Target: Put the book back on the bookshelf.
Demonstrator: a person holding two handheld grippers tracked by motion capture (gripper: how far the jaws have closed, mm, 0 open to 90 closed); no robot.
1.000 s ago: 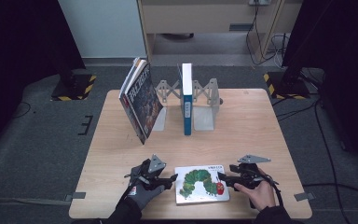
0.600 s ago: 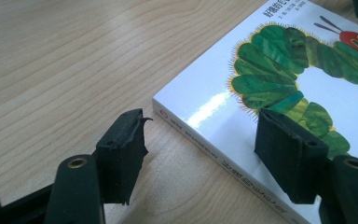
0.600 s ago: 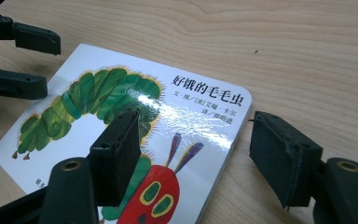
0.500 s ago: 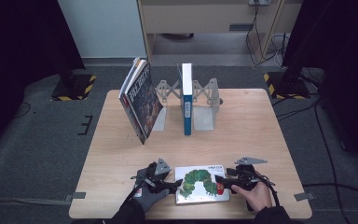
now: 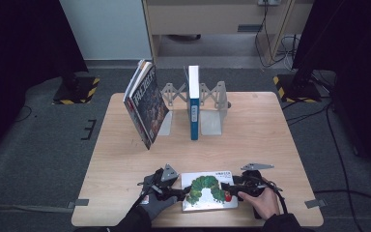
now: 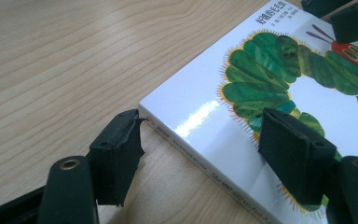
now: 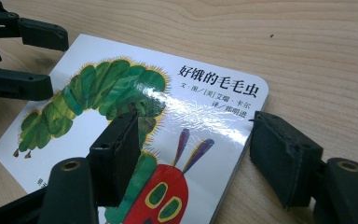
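with the caterpillar book (image 5: pixel 207 191) flat at the desk's (image 5: pixel 125 159) near edge, my left tongs (image 6: pixel 200 149), just opening, and right tongs (image 7: pixel 196 154) straddle opposite corners ungripped, so i close both evenly before lifting.

"好饿的毛毛虫" on caterpillar book (image 7: pixel 205 107)

I'm looking down from high over the near edge of the table (image 5: pixel 125 145), facing forward. My two gripper cameras are sitting close, facing each other across the caterpillar book (image 5: pixel 207 189) (image 6: pixel 261 93) (image 7: pixel 135 107).
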